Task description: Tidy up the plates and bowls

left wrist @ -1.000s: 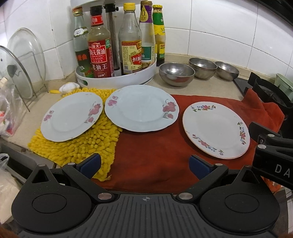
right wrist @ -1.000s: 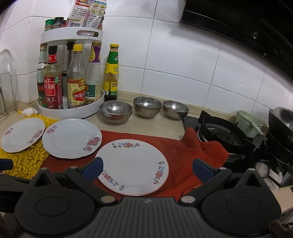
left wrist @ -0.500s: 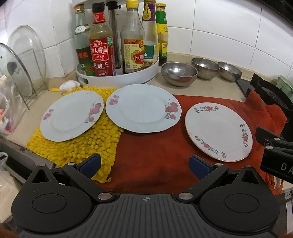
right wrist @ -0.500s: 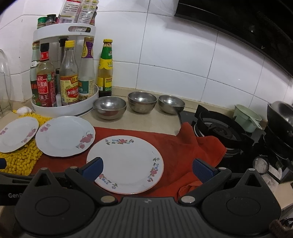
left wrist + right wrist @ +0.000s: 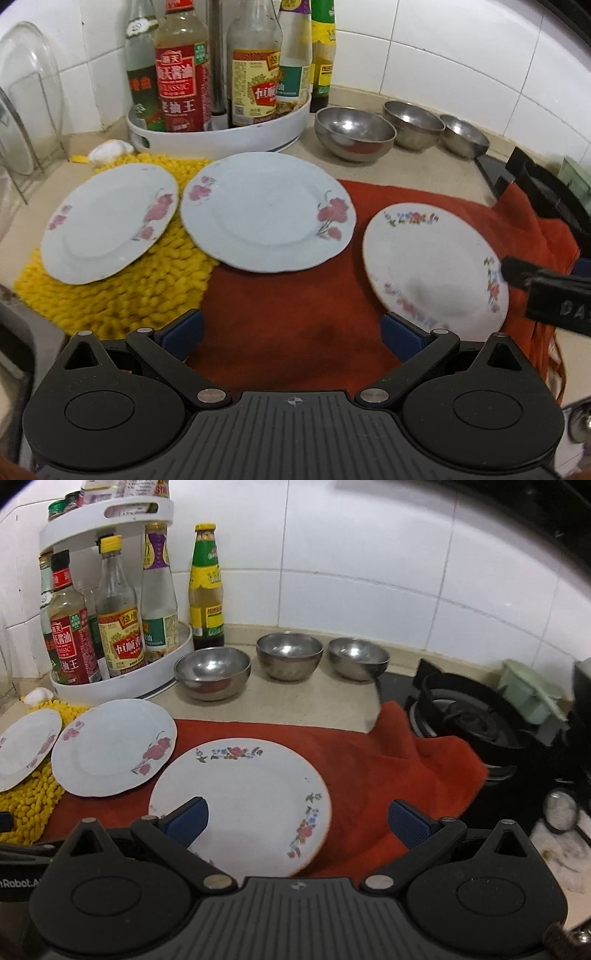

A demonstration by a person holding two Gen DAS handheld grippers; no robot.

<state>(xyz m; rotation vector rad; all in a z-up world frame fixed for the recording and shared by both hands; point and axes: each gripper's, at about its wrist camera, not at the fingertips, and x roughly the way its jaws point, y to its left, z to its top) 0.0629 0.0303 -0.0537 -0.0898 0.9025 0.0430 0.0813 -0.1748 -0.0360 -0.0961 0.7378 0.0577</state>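
Observation:
Three white flowered plates lie flat in a row: a small one on the yellow mat, a larger one across the mat and red cloth, and a third on the red cloth, also in the right wrist view. Three steel bowls stand behind them. My left gripper is open and empty above the cloth's front. My right gripper is open and empty, over the near edge of the third plate.
A white turntable rack with several sauce bottles stands at the back left. Glass lids lean in a wire rack at far left. A gas stove and a green container are at the right. A tiled wall is behind.
Both grippers have moved forward and lower toward the plates. The right gripper now sits over the third plate's near edge. No object has moved.

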